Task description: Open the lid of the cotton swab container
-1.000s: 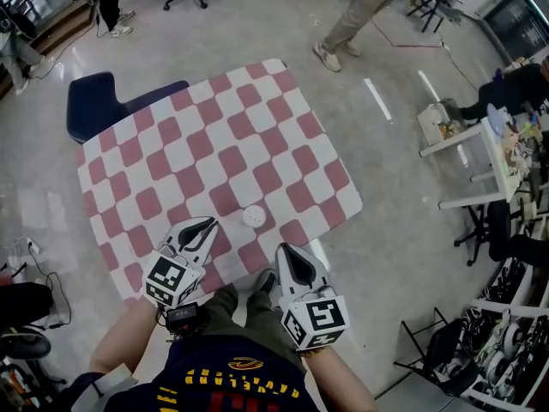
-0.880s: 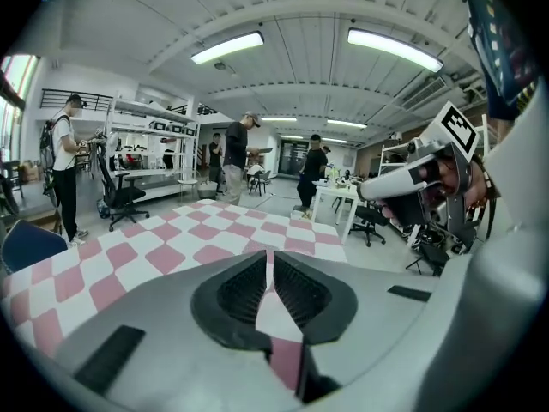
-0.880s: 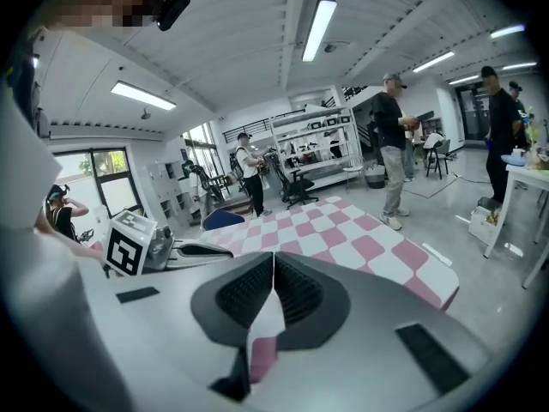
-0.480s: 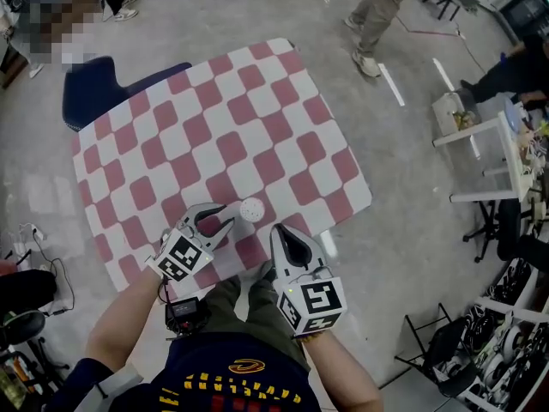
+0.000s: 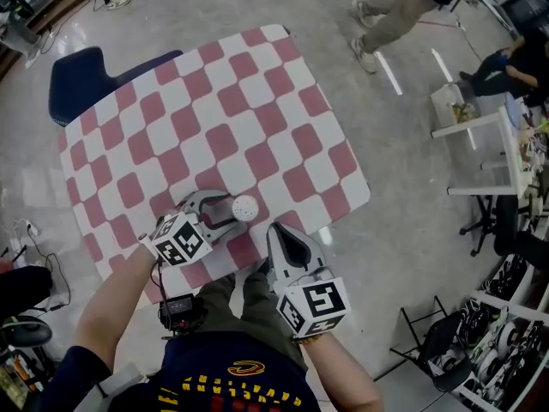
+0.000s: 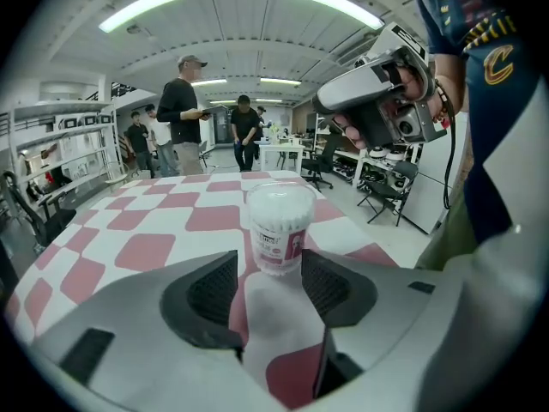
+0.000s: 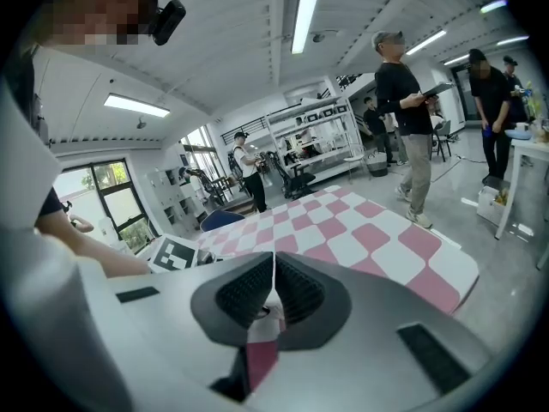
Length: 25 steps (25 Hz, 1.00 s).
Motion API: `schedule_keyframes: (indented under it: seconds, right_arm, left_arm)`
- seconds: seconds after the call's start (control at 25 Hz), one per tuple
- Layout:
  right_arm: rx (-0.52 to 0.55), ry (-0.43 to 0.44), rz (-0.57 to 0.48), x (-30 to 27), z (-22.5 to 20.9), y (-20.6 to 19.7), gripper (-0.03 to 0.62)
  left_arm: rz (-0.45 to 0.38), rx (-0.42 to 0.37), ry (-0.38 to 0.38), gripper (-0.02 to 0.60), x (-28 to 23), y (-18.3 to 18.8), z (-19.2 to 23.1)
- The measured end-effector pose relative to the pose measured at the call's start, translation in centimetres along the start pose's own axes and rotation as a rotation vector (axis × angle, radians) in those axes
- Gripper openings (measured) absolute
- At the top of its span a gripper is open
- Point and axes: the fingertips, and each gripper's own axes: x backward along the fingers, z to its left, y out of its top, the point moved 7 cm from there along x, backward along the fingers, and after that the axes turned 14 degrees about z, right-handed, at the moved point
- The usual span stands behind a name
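Observation:
The cotton swab container (image 5: pixel 245 207) is a small clear round tub with a white lid, upright near the front edge of the red-and-white checked table (image 5: pixel 257 101). In the left gripper view the container (image 6: pixel 280 227) stands just beyond the jaw tips, with a pink label showing. My left gripper (image 5: pixel 218 209) is just left of it, its jaws opening, nothing pressed between the pads. My right gripper (image 5: pixel 280 240) hangs shut at the table's front edge, right of and nearer than the container, empty.
A dark blue chair (image 5: pixel 77 80) stands at the table's far left corner. White desks (image 5: pixel 480 136) and office chairs line the right side. People (image 6: pixel 185 114) stand beyond the table's far side. My legs are under the front edge.
My left gripper has moved forward and right up to the container and its jaws have spread from shut to wide. The right gripper stays shut near the front edge.

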Motion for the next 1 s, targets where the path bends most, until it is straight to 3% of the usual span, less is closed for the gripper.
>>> schedule_keyframes:
  seconds: [0.32, 0.4, 0.72, 1.0]
  right_arm:
    - [-0.018, -0.005, 0.019, -0.1, -0.8, -0.4, 0.012]
    - [-0.024, -0.008, 0.019, -0.1, -1.0, -0.6, 0.012]
    - [-0.047, -0.014, 0.011, 0.5, -1.9, -1.0, 0.012]
    - [-0.068, -0.016, 0.012, 1.2, -2.4, -1.6, 0.012]
  left_arm:
    - [-0.002, -0.042, 0.024, 0.215, -1.6, 1.9, -0.6]
    - [0.003, -0.044, 0.020, 0.254, -2.2, 2.1, -0.6]
    - [-0.008, 0.020, 0.078, 0.273, -3.1, 2.5, -0.2]
    - [0.005, 0.028, 0.087, 0.258, -3.6, 2.7, -0.5]
